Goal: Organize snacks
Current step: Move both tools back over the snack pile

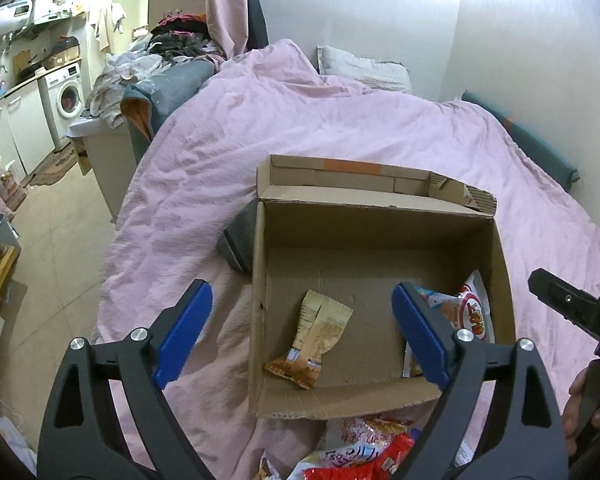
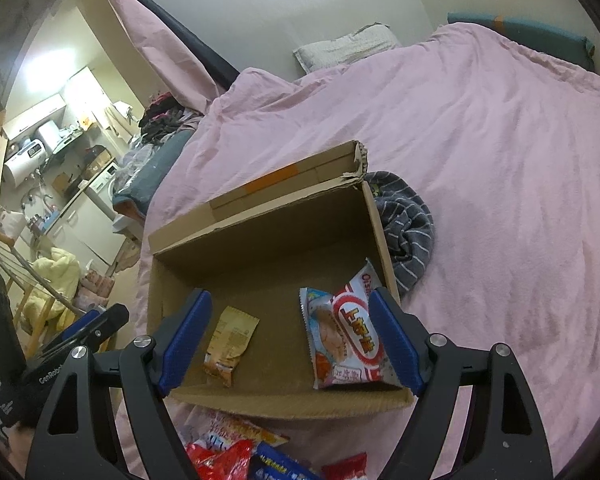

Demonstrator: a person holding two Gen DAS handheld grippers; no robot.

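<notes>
An open cardboard box [image 1: 380, 236] [image 2: 267, 240] sits on a pink bedspread. Inside it lie a small tan snack packet [image 1: 316, 336] [image 2: 229, 338] and a white-and-red snack bag [image 1: 466, 312] [image 2: 350, 338]. My left gripper [image 1: 302, 332] hovers above the box's near left corner, jaws wide open with nothing between them. My right gripper [image 2: 289, 340] hangs over the box's near wall, also open and empty. A heap of red, white and blue snack packs [image 1: 364, 452] [image 2: 251, 452] lies on the bed just in front of the box, below both grippers.
A striped grey cloth [image 2: 408, 224] is bunched against the box's right side, a dark grey item [image 1: 237, 240] against its left. A pillow [image 1: 364, 68] lies at the head of the bed. The bed's left edge drops to a tiled floor [image 1: 55, 248]. A hand [image 1: 580, 408] holds the right tool.
</notes>
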